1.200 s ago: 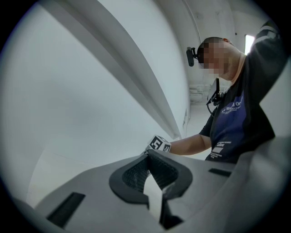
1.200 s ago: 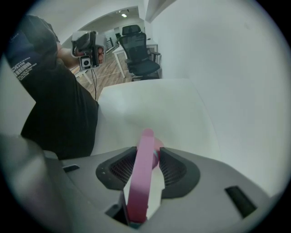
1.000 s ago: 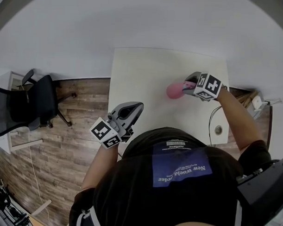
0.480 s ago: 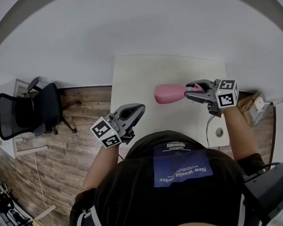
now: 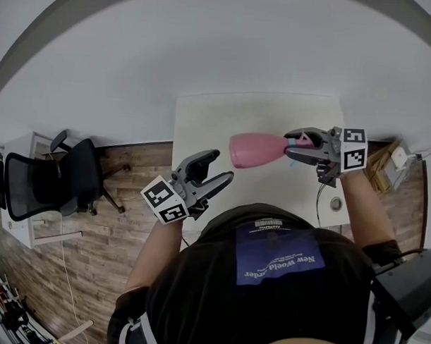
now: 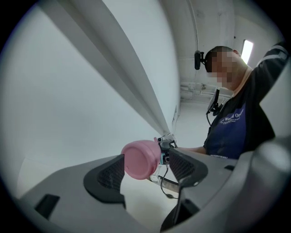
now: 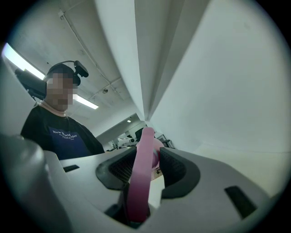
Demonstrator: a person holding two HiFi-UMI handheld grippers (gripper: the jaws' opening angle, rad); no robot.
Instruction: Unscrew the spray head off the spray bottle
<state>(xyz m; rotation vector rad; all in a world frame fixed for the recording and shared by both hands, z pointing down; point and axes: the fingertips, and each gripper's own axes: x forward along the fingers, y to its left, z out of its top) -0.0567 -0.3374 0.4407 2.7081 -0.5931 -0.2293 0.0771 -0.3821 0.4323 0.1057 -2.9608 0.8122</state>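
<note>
The pink spray bottle [image 5: 253, 149] hangs level above the white table [image 5: 203, 118], its base pointing left. My right gripper [image 5: 293, 144] is shut on its spray head; in the right gripper view the pink head [image 7: 140, 177] fills the gap between the pads of this right gripper [image 7: 148, 169]. My left gripper [image 5: 221, 166] stands to the left of the bottle's base and apart from it. Its jaws have just been opening and hold nothing. From the left gripper [image 6: 148, 172] the round pink base [image 6: 141, 159] shows straight ahead, beyond the fingertips.
A black office chair [image 5: 53, 183] stands on the wooden floor at the left. The table has a cable hole [image 5: 334, 203] near its right front corner, with a cable beside it. The person's torso fills the lower middle of the head view.
The right gripper rose and turned, bringing the bottle from upright on the table to level in the air. The left gripper lifted a little and its jaws went from shut to open.
</note>
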